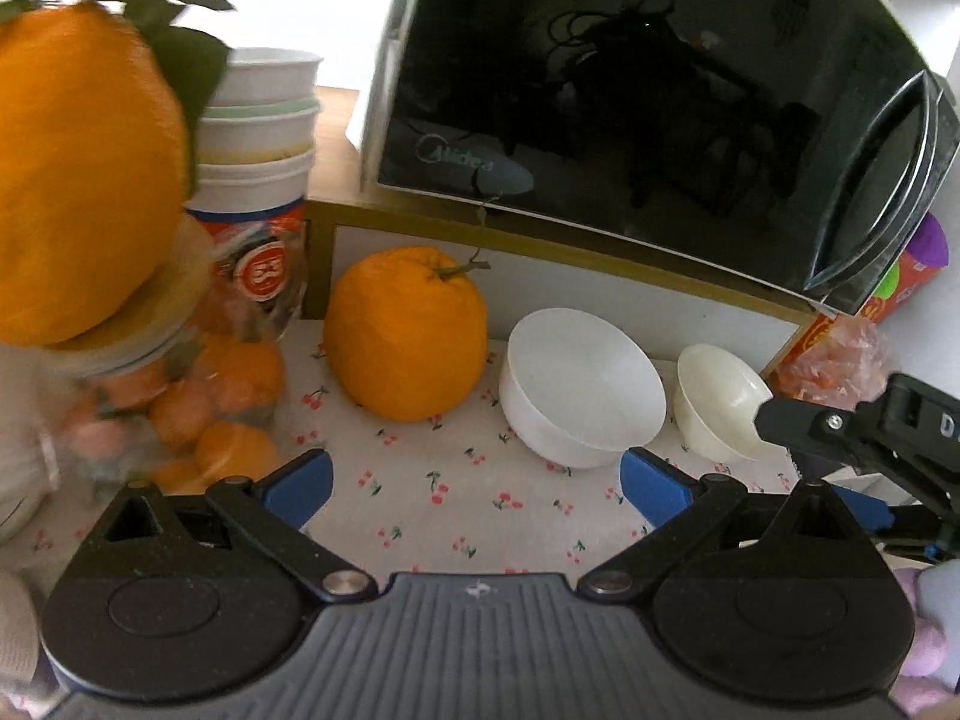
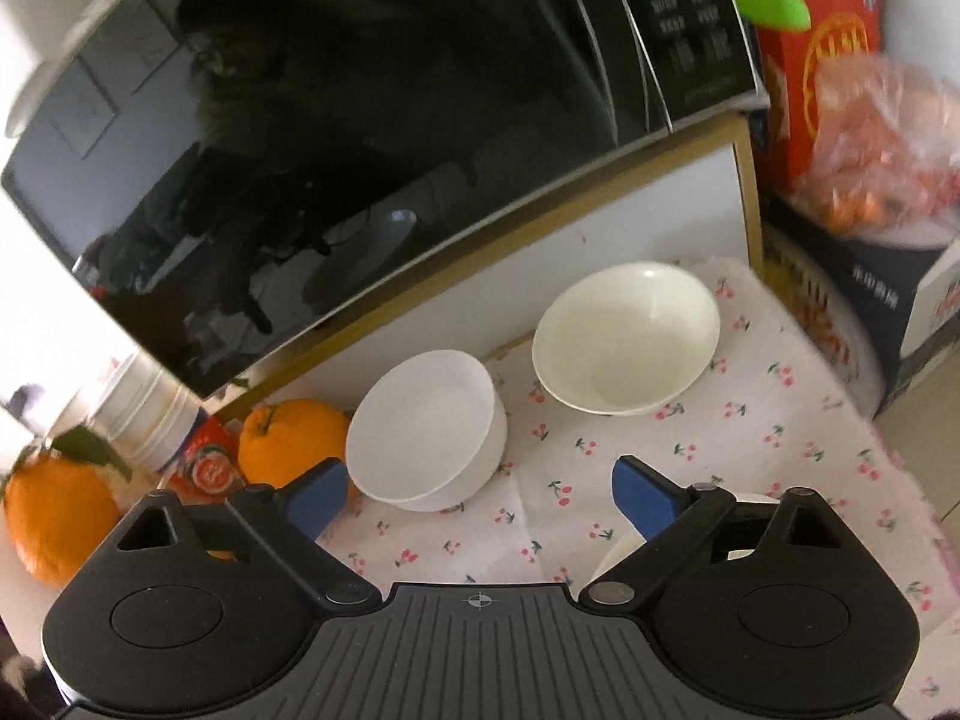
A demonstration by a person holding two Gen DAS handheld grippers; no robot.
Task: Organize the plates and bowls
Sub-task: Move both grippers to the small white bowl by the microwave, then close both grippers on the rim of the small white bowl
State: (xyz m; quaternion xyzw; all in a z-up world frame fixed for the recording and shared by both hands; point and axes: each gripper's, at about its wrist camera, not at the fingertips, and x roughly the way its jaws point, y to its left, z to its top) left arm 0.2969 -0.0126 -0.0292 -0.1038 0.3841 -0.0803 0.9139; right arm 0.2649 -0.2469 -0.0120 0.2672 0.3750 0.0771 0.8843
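A white deep bowl [image 1: 579, 387] stands on the cherry-print cloth [image 1: 420, 498], with a cream shallow bowl [image 1: 717, 405] to its right. In the right wrist view the white bowl [image 2: 426, 429] is just ahead of the left finger and the cream bowl [image 2: 627, 336] is farther back. My left gripper [image 1: 474, 480] is open and empty, just short of the white bowl. My right gripper [image 2: 480, 495] is open and empty; it also shows at the right edge of the left wrist view [image 1: 852, 432]. A white rim [image 2: 624, 552] peeks out under its right finger.
A black microwave [image 1: 630, 90] sits on a shelf above the bowls. A large orange [image 1: 408, 333] stands left of the white bowl. A stack of paper cups [image 1: 258, 138], a jar of small oranges [image 1: 180, 408] and a red box [image 2: 822, 60] crowd the sides.
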